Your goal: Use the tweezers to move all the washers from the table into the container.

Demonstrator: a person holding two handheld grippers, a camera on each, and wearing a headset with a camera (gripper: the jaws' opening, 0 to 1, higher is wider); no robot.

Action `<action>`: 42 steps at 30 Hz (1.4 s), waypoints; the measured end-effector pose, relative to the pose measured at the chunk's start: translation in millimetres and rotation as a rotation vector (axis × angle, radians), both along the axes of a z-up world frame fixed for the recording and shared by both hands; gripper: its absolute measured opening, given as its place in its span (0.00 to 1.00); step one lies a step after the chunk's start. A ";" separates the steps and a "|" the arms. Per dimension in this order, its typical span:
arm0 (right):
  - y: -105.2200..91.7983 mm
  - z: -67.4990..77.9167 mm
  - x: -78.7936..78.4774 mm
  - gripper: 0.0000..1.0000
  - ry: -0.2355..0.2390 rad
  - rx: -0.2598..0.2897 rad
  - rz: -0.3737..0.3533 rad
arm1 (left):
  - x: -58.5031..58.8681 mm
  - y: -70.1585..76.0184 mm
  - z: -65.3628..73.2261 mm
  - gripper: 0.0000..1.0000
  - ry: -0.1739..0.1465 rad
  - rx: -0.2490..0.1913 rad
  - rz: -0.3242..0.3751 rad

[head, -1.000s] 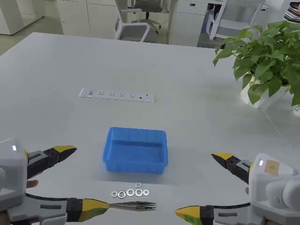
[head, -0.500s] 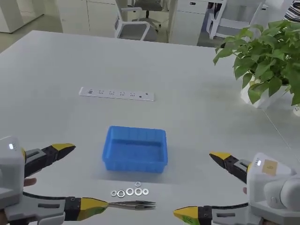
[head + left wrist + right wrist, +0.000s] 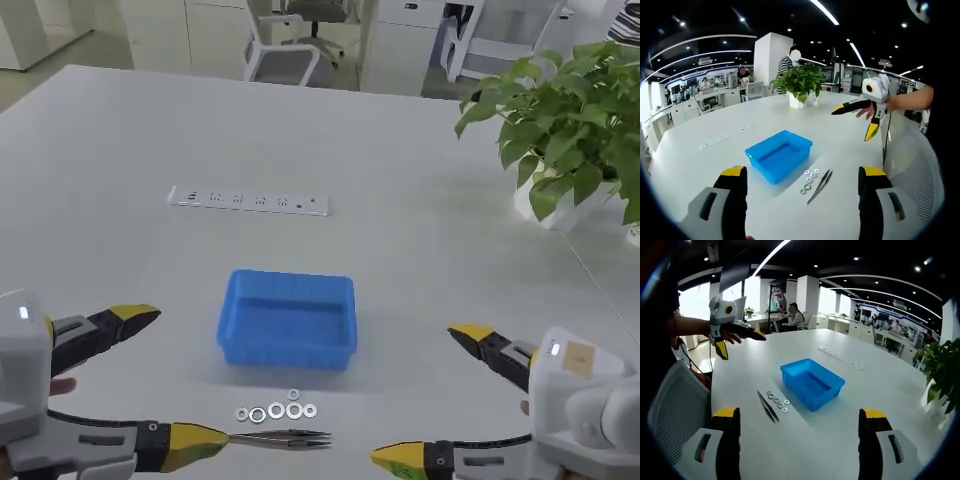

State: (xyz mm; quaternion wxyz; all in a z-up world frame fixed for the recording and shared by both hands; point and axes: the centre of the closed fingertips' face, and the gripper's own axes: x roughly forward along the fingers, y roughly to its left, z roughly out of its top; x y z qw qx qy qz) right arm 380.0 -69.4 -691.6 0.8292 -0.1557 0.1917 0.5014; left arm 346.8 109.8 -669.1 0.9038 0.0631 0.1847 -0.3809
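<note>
Tweezers (image 3: 290,437) sit partly hidden behind the wide-spread left claw (image 3: 190,376); right claw (image 3: 413,393) likewise gapes empty.

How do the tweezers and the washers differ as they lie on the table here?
The tweezers are one long, thin, dark tool; the washers are several small, pale rings. The tweezers lie as a single bar; the washers sit in a short row, with one set apart toward the blue container. The washers lie between the tweezers and the blue container; the tweezers are nearer the person. Both rest flat on the white table, ungripped.
</note>
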 end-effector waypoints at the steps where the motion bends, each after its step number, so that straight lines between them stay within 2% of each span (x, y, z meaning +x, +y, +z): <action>1: 0.1 0.1 0.0 1.00 0.001 -0.002 0.001 | 0.1 0.2 0.8 0.98 0.000 0.001 -0.002; 7: 1.1 2.1 0.8 0.98 -0.009 -0.020 0.026 | 0.1 0.8 0.6 0.94 0.000 0.021 -0.019; 11: 2.1 1.8 0.7 0.96 -0.010 -0.034 0.047 | -1.7 -1.6 -0.8 0.92 0.012 0.030 -0.042; 22: 8.5 -3.1 -1.9 0.88 -0.006 -0.080 0.124 | -4.1 -9.1 -14.9 0.84 0.045 0.090 -0.102; 35: 24.7 -19.1 -12.1 0.75 0.004 -0.164 0.298 | -8.6 -17.1 -31.5 0.71 0.079 0.147 -0.189; 42: 31.6 -29.8 -16.8 0.66 0.010 -0.204 0.378 | -11.8 -19.4 -45.1 0.62 0.104 0.198 -0.238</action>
